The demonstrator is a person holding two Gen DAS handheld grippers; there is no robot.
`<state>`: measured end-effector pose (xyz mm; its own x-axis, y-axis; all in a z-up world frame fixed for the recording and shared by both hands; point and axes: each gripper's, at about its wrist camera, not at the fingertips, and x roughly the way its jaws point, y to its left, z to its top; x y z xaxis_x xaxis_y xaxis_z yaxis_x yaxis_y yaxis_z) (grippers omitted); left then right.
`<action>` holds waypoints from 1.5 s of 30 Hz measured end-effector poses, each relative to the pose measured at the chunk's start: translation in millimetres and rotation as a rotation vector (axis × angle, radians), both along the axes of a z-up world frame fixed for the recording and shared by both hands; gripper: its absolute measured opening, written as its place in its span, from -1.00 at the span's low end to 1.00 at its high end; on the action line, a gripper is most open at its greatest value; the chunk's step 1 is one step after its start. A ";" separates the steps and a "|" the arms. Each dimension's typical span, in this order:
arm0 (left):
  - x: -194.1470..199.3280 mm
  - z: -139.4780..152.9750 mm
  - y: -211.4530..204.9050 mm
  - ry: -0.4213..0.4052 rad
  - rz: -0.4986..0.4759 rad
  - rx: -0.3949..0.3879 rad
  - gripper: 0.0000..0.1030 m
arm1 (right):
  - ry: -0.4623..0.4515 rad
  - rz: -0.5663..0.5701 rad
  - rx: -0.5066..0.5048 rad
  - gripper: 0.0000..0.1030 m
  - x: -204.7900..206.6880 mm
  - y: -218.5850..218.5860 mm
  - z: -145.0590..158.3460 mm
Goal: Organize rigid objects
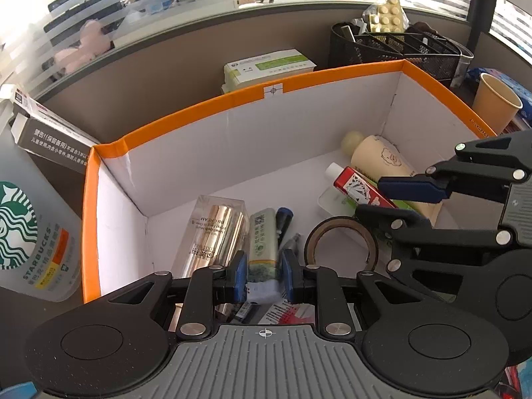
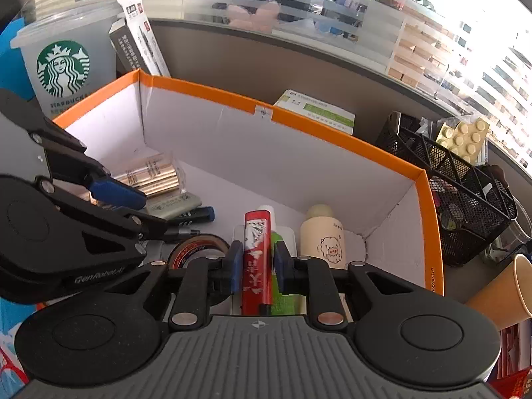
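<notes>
Sitting inside the orange-rimmed box (image 1: pixel 272 81), the pale green tube (image 1: pixel 263 244) lies long axis straight out from the left gripper (image 1: pixel 264 277), near end between its pads. Pads flank it with slight gaps, so open, not clamped. Right gripper (image 2: pixel 255 267) straddles the red playing-card pack (image 2: pixel 256 259) the same way, axis forward, fingers apart, gap visible on the right side. Each gripper is nearest its own item. Tape roll (image 1: pixel 340 244) sits between the two; cream bottle (image 2: pixel 322 237) lies just right of the pack.
</notes>
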<state>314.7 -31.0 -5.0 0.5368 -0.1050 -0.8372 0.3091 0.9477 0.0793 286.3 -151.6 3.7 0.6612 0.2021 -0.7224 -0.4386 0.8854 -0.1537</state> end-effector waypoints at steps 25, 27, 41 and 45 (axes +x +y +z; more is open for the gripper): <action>-82.5 78.4 30.3 -0.354 0.114 -0.058 0.99 | -0.250 -0.147 0.174 0.90 -76.9 -40.1 69.3; -98.1 81.3 32.0 -0.396 0.121 -0.055 1.00 | -0.276 -0.154 0.213 0.97 -91.7 -42.2 72.2; -175.7 71.2 49.8 -0.448 0.236 -0.092 1.00 | -0.381 -0.193 0.213 1.00 -184.7 -25.6 68.8; -184.4 72.7 53.9 -0.457 0.247 -0.079 1.00 | -0.392 -0.192 0.214 1.00 -199.5 -27.2 68.3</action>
<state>130.2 22.9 67.7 0.8624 0.0174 -0.5060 0.0263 0.9965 0.0791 86.8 -178.8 71.9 0.9150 0.1669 -0.3673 -0.2098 0.9745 -0.0799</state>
